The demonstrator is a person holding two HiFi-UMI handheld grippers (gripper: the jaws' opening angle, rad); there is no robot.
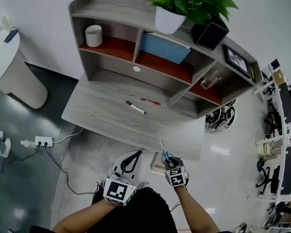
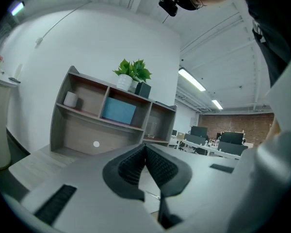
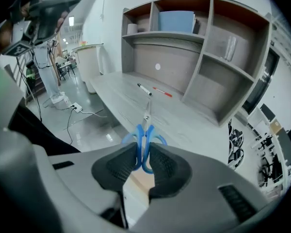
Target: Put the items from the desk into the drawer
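My right gripper (image 1: 168, 160) (image 3: 144, 157) is shut on blue-handled scissors (image 1: 164, 153) (image 3: 144, 140), blades pointing away from me, just past the front edge of the grey wooden desk (image 1: 102, 110). A pale wooden surface (image 1: 157, 167), perhaps an open drawer, shows under that edge below the scissors. On the desk lie a black-and-white marker (image 1: 135, 108) (image 3: 144, 90) and, behind it, a red pen (image 1: 150, 101) (image 3: 162, 91). My left gripper (image 1: 131, 160) (image 2: 145, 149) is beside the right one, left of it, shut with nothing between its pads.
The hutch on the desk holds a white cup (image 1: 93, 35), a blue folder (image 1: 162, 47), a glass (image 1: 208, 81), a potted plant (image 1: 169, 18) and a picture frame (image 1: 236, 58). A white bin (image 1: 14, 67) and a power strip (image 1: 43, 141) are on the floor at left.
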